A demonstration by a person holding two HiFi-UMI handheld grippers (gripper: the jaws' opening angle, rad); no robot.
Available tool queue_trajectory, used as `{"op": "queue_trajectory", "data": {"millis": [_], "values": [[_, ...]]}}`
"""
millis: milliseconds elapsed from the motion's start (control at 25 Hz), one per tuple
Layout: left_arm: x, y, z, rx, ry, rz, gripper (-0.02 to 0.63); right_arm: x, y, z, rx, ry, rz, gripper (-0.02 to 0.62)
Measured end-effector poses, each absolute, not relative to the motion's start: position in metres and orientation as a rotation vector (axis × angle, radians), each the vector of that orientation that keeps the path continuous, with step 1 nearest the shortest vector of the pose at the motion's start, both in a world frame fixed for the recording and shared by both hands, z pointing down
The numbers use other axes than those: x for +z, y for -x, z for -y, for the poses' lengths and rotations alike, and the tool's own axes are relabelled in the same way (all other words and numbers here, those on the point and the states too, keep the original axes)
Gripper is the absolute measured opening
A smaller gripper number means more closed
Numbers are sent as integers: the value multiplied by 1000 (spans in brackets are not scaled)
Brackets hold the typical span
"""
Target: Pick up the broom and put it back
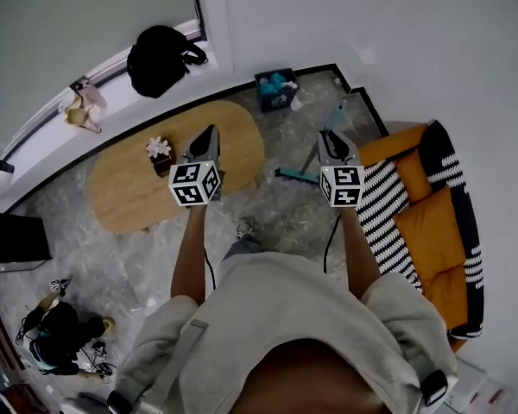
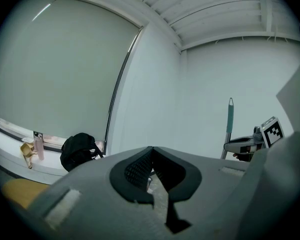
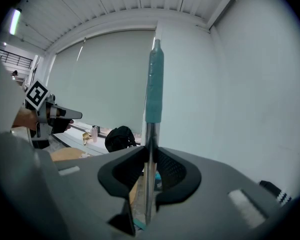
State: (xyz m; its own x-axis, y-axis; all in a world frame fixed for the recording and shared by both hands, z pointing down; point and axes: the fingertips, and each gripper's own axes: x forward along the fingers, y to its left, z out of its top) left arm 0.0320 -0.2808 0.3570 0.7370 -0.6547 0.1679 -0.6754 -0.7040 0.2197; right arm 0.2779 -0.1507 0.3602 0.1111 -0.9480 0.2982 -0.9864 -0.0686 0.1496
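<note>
Right tongs (image 3: 150, 153) clamp the upright broom (image 3: 154, 84) by its handle, while left tongs (image 2: 151, 153) sit closed, well apart

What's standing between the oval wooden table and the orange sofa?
The broom, its handle clamped in the right gripper, over the marble floor; the head view shows it.

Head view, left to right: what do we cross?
backpack → left gripper → blue box → right gripper, clamped on the broom → sofa
</note>
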Motion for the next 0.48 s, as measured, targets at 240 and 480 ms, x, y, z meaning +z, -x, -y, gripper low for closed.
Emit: {"op": "queue_trajectory", "data": {"millis": [240, 480], "values": [[375, -32, 324, 118, -2658, 998, 2, 368, -279, 189, 188, -2077, 1837, 78], [402, -34, 352, 152, -2630, 960, 2, 382, -283, 222, 207, -2058, 1806, 80]]}}
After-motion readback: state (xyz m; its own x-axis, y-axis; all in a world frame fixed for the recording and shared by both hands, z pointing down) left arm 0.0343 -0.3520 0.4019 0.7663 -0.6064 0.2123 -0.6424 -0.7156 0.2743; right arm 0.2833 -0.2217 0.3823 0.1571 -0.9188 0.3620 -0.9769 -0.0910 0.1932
